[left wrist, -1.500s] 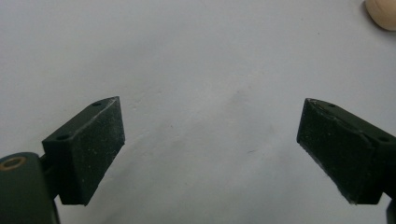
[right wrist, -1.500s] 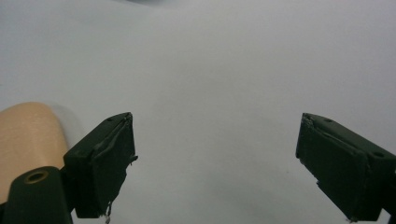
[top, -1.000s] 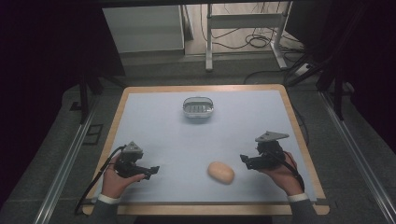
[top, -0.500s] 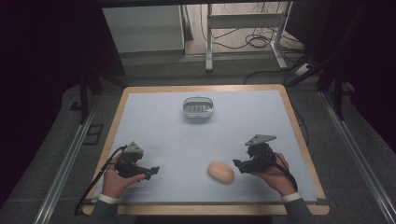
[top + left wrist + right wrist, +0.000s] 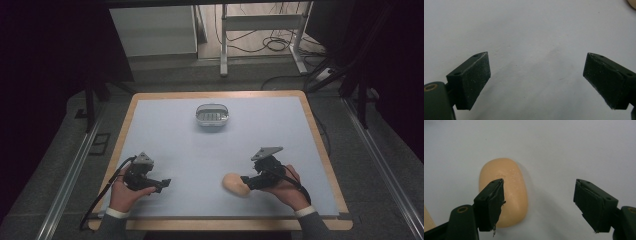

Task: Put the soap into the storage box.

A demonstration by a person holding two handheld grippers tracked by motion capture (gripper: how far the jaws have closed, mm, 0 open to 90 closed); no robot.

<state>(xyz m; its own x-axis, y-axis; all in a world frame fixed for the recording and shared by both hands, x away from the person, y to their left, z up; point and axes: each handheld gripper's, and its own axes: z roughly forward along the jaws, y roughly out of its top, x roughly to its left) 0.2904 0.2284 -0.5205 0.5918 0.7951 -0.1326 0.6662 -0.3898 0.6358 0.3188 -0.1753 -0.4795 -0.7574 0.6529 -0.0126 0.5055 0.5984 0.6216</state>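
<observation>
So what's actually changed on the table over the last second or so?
The right gripper slid left toward the soap bar, and its open jaws now hang just beside and partly over it, not yet gripping. The left gripper stayed put, open over bare table. The soap and the soap dish at the far side have not moved.

peachy-orange soap bar point(image 5: 503, 195), black grippers, pale blue-grey table mat point(image 5: 175, 145) with a light wood edge, silvery-grey dish point(image 5: 212, 115)
</observation>
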